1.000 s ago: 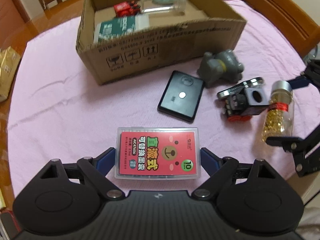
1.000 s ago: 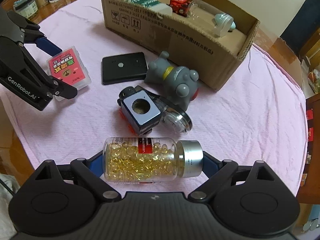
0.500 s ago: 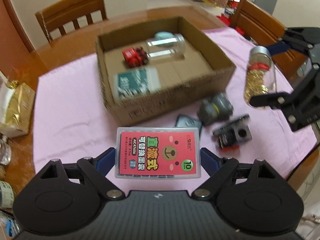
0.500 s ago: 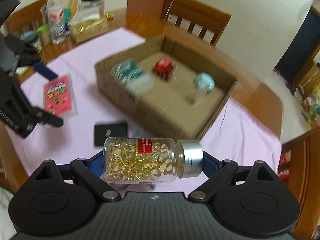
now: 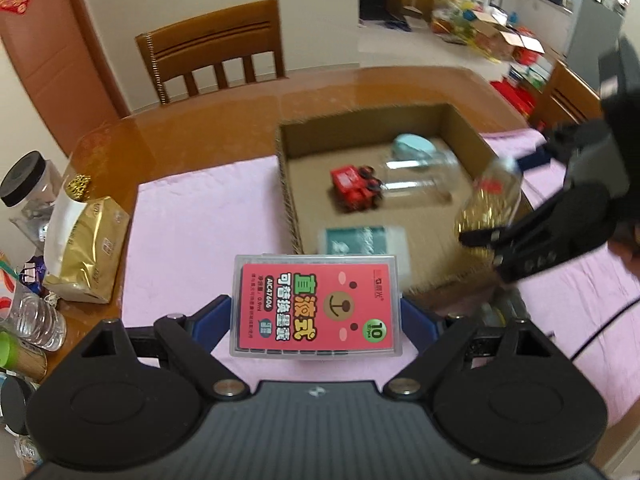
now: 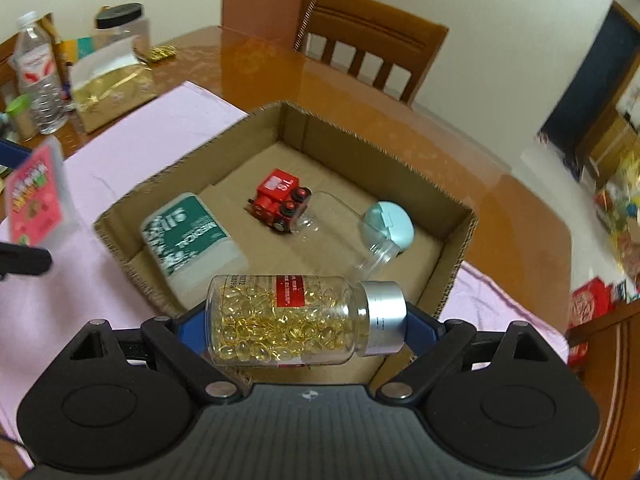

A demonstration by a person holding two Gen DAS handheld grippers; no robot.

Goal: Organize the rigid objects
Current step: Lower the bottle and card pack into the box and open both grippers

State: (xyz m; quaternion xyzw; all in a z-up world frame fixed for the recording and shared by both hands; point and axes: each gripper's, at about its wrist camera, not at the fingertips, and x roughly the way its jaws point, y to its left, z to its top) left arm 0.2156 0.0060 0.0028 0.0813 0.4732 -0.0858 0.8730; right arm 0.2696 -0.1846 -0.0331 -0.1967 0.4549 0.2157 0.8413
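My left gripper is shut on a clear case with a red bear label, held in the air just in front of the open cardboard box. My right gripper is shut on a clear bottle of yellow capsules with a silver cap, held over the box's near wall. In the left wrist view the bottle hangs over the box's right side. Inside the box lie a red toy train, a clear jar with a pale blue lid and a green-and-white medical box.
The box stands on a pink cloth on a round wooden table. At the table's left edge are a gold tissue pack, a water bottle and a black-lidded jar. Wooden chairs stand behind.
Both grippers have lifted their objects off the table and carried them up and forward toward the box. The bottle now hangs over the box's edge; the case is near the box's front wall.
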